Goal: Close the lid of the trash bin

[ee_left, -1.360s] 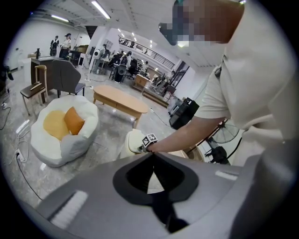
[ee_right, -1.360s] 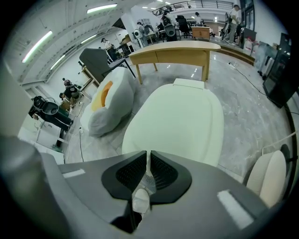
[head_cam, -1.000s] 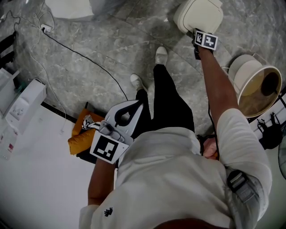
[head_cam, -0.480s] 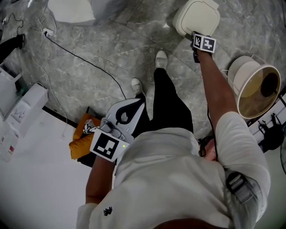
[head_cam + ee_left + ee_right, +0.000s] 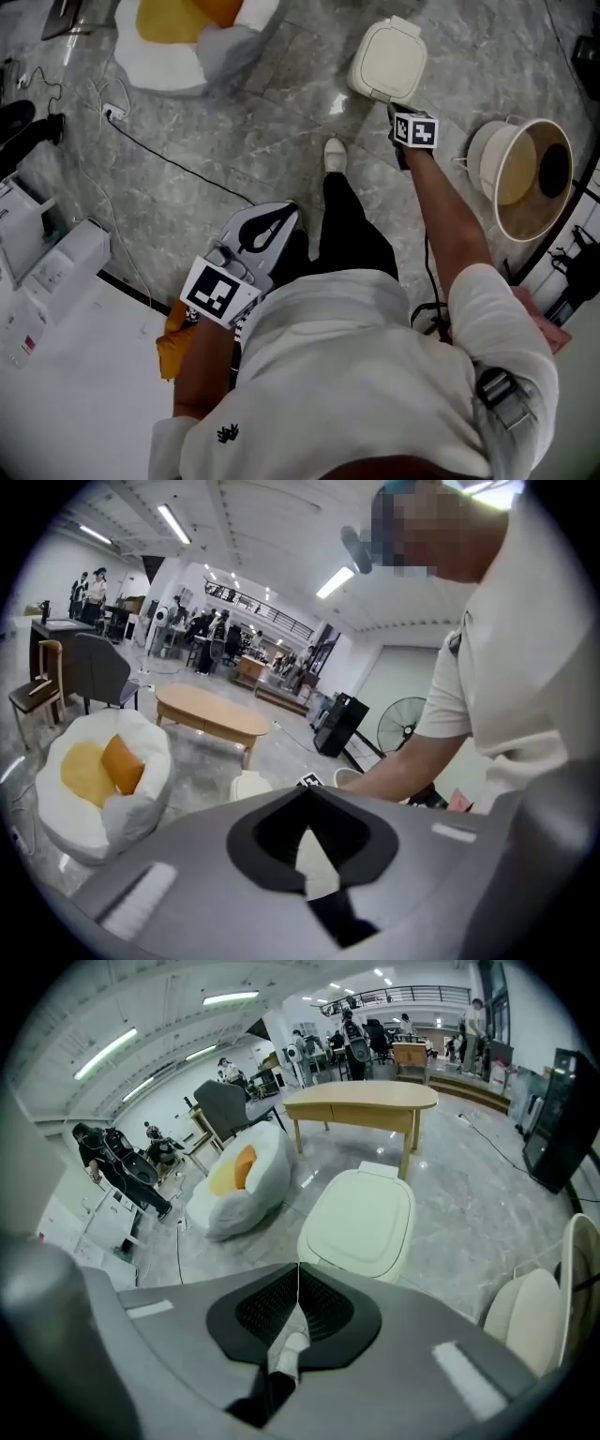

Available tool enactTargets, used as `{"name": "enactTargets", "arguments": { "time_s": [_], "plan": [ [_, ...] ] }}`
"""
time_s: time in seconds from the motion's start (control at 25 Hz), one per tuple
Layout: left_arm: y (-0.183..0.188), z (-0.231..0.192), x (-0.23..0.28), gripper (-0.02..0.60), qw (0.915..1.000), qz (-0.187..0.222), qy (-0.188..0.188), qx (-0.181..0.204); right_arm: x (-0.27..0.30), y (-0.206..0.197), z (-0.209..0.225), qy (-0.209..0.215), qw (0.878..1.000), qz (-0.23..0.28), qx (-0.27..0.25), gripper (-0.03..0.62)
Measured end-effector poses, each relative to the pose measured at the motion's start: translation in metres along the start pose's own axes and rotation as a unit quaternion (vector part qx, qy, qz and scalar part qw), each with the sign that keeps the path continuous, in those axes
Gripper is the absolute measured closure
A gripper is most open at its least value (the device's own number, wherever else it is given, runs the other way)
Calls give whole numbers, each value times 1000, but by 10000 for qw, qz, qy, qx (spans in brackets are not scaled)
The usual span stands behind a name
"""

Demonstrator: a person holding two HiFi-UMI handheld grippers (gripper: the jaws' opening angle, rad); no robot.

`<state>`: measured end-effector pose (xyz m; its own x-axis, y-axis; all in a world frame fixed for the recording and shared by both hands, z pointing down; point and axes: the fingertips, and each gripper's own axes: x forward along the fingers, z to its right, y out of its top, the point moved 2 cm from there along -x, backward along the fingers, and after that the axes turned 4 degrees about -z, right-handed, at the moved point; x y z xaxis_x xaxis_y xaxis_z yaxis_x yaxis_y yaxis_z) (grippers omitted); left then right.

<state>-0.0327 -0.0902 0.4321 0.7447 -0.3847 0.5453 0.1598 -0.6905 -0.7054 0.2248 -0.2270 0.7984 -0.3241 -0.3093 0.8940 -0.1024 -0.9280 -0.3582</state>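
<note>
Step in hand: closing looked done or nearly so. The lid (image 5: 361, 1221) lay flat on the trash bin (image 5: 387, 61), with no gap seen at its rim in either view.
Task thing location: the trash bin stood on the grey marble floor (image 5: 281, 112), at the far side and right of centre, beyond the person's white shoe.
Right hand-held gripper (image 5: 298, 1267): jaws were pressed together with nothing between them. It pointed at the bin from the near side, close by and seemingly not touching.
Left hand-held gripper (image 5: 305, 794): jaws met at the tips and held nothing. It was kept near the person's body, well apart from the bin and idle.
Next move (judgement): confirm the lid was seated. If it sat slightly proud, a light downward press on the lid top with the closed right jaws would do. Otherwise the right arm could pull back. No grasp looked necessary.
Container, trash bin: cream with rounded corners. Its contents were hidden under the shut lid.
Container, round tub (image 5: 525, 178): cream, tipped on its side to the right of the bin and apart from it. The inside was tan with a dark patch, and I could not tell whether anything lay in it.
Other: a white beanbag (image 5: 202, 47) at far left cradled an orange cushion (image 5: 173, 19).
Risk (judgement): pressing off-centre could tip the light bin.
</note>
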Motion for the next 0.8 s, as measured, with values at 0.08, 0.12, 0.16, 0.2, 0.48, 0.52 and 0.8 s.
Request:
{"name": "enactTargets", "arguments": {
  "time_s": [0.08,0.12,0.16,0.2,0.48,0.52,0.8],
  "plan": [
    [2,5,-11,526,9991,216,-127,335,-27,-2,-13,3,9997,223,-19,591],
    [2,10,-19,526,9982,312,-206,472,-42,-6,-22,20,9995,324,-24,591],
    [1,15,-26,526,9972,401,-288,569,-57,-10,-31,38,9991,431,-23,591],
    [0,20,-34,526,9962,480,-368,625,-72,-14,-40,50,9985,548,-20,591],
    [-16,55,-95,526,9896,759,-628,1051,-183,-54,-115,162,9914,1289,-127,591],
    [-20,60,-103,526,9888,785,-652,1093,-200,-63,-128,189,9902,1373,-165,591],
    [-47,94,-155,526,9836,967,-687,1355,-303,-119,-205,363,9782,2001,-413,591]
  ]
}}
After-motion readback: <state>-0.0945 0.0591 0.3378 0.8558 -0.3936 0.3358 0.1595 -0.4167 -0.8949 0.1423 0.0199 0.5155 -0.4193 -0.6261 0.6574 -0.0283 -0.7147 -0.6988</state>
